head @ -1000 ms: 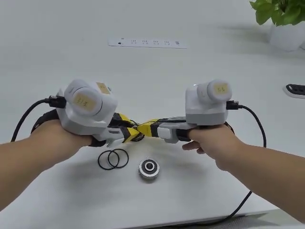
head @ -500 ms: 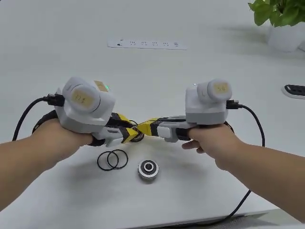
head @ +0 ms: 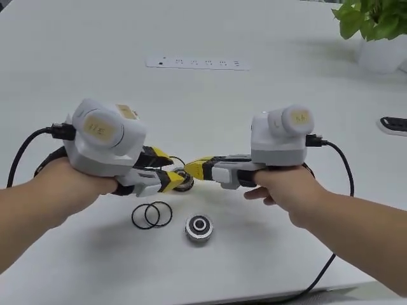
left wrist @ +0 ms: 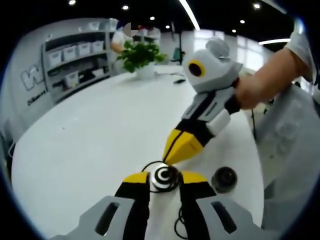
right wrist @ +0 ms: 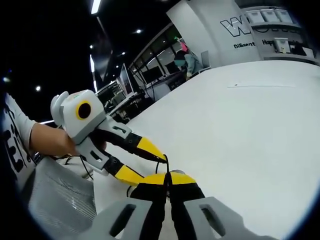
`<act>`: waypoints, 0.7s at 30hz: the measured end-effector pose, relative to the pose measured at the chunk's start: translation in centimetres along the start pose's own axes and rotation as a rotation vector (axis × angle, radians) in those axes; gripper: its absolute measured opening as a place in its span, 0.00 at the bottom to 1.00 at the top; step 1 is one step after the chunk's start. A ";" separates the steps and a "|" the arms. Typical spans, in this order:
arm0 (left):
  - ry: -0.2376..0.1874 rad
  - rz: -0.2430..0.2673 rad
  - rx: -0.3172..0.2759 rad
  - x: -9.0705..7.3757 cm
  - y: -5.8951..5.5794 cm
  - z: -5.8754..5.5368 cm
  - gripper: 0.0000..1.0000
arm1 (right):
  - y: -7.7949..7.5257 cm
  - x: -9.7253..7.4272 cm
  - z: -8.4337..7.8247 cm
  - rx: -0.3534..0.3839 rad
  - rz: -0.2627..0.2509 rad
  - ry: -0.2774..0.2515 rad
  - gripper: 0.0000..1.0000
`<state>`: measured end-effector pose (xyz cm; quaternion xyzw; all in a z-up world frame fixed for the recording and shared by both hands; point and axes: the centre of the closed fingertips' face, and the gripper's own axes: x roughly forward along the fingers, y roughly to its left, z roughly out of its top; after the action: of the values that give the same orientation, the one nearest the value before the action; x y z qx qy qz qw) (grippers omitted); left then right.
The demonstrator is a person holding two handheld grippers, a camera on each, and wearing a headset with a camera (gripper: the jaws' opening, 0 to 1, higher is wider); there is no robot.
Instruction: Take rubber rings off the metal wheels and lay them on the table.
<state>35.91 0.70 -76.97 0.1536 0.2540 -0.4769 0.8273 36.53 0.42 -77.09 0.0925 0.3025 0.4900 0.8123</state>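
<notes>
My left gripper (head: 179, 180) is shut on a small metal wheel (head: 184, 181), held above the table. In the left gripper view the wheel (left wrist: 163, 177) sits between the yellow jaws of the left gripper (left wrist: 163, 185), with a thin black rubber ring (left wrist: 148, 165) looping off it. My right gripper (head: 190, 169) meets it tip to tip and is shut on that ring; in the right gripper view the ring (right wrist: 165, 161) runs as a thin black line out of the closed right gripper (right wrist: 169, 176). Two loose rubber rings (head: 151, 215) lie overlapping on the table, beside a second metal wheel (head: 199, 227).
A white power strip (head: 196, 62) lies far back on the white table (head: 254, 89). At the back right stand a potted plant (head: 375, 25) and a dark device (head: 394, 124). Black cables (head: 343, 178) trail from both grippers.
The left gripper has drawn slightly left and tilted, so the gap between the two tips has widened a little and the ring is stretched off the wheel. The things on the table lie as before.
</notes>
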 end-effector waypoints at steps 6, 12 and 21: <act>-0.015 -0.002 -0.011 -0.7 -0.1 0.3 0.26 | 0.5 -0.1 0.4 0.003 0.010 -0.010 0.00; -0.026 -0.002 -0.009 -1.4 -0.3 0.4 0.29 | 1.1 -0.2 0.5 0.002 0.023 -0.011 0.00; -0.047 -0.015 -0.007 -2.5 -1.1 0.7 0.33 | 1.5 -0.3 0.6 0.005 0.032 -0.014 0.00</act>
<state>34.11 1.52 -75.00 0.1375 0.2373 -0.4856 0.8301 35.69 1.02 -75.83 0.1027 0.2965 0.5017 0.8061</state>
